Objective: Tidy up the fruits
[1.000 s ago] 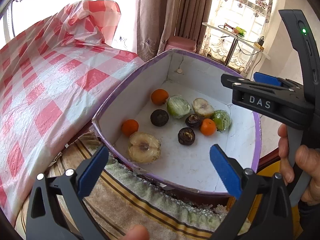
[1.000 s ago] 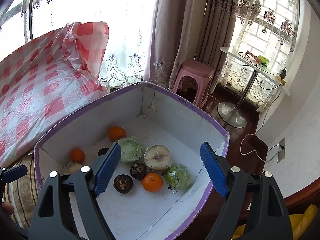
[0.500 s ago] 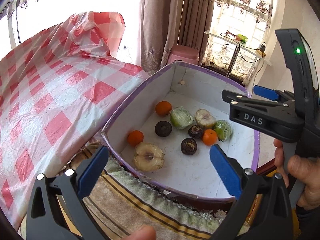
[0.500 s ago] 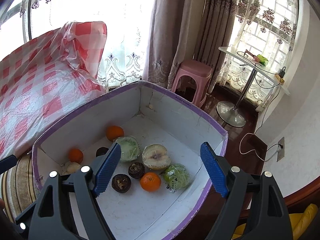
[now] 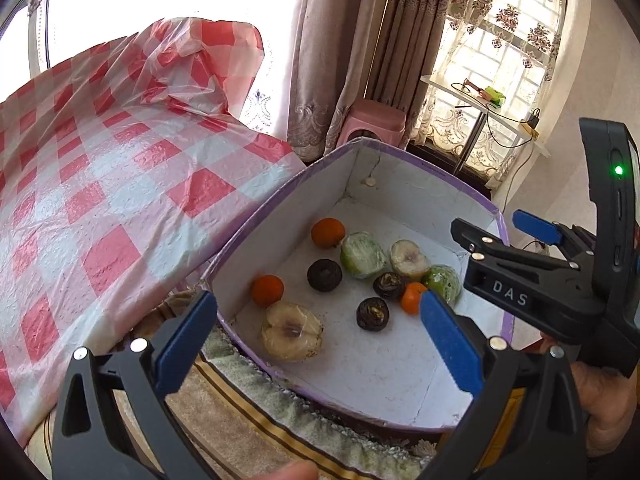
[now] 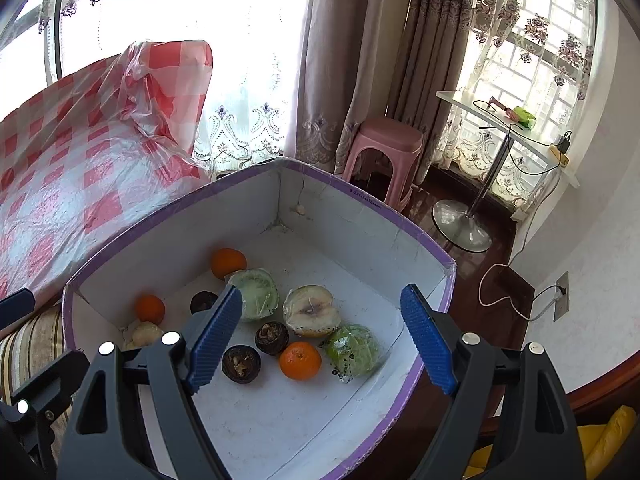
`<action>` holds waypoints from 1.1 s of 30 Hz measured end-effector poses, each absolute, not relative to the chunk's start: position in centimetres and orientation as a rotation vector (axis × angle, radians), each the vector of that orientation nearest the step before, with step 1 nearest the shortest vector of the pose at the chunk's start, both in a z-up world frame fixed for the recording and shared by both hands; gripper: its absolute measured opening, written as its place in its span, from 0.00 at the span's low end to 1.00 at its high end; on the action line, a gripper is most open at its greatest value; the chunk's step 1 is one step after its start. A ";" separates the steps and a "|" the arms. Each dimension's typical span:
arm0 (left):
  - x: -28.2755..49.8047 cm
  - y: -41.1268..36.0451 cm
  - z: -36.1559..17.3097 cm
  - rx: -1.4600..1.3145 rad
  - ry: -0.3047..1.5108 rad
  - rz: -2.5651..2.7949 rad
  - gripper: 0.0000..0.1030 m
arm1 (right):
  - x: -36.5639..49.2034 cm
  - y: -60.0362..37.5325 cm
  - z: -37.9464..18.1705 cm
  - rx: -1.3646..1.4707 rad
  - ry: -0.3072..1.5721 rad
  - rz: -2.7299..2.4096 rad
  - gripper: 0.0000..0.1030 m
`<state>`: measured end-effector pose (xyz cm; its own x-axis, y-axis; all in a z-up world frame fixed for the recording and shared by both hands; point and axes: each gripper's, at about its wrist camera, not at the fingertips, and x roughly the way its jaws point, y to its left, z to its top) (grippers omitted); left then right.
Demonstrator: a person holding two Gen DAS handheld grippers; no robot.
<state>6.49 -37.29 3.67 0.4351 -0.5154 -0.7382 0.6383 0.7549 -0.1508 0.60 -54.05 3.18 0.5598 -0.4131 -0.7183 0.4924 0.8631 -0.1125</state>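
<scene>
By the curtained window, our box (image 6: 360, 216) holds 3 oranges (image 6: 300, 360), 3 dark fruits (image 6: 241, 364), 2 green wrapped (image 6: 354, 348), 2 halves (image 6: 311, 311). Our left gripper (image 5: 316, 336) and right gripper (image 6: 320, 336) gape, holding nothing.

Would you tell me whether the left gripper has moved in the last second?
Yes: the left gripper has pulled back from the purple-rimmed box, which looks smaller and more distant.

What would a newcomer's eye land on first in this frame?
Probably the purple-rimmed white box in the middle, with fruit scattered over its floor: bright oranges, dark round fruits, wrapped green ones and pale cut halves. Next, the red-checked plastic cloth filling the left side, and both tongs, left and right, open and empty over the box.
</scene>
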 end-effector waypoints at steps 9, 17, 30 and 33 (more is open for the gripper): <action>6.7 -38.4 2.5 0.196 0.891 -0.740 0.99 | 0.6 -54.0 2.6 0.117 0.832 -0.532 0.77; 6.8 -38.3 2.4 0.191 0.892 -0.734 0.99 | 0.7 -54.1 2.4 0.120 0.839 -0.533 0.77; 6.5 -38.5 2.4 0.203 0.889 -0.746 0.99 | 0.8 -54.2 2.3 0.121 0.840 -0.533 0.77; 6.5 -38.5 2.5 0.201 0.885 -0.747 0.99 | 0.8 -54.3 2.3 0.122 0.840 -0.534 0.77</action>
<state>6.52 -38.50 2.47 0.4031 -0.5070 -0.7619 0.6653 0.7340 -0.1365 0.78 -54.27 2.30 0.5449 -0.4021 -0.7358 0.4962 0.8620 -0.1035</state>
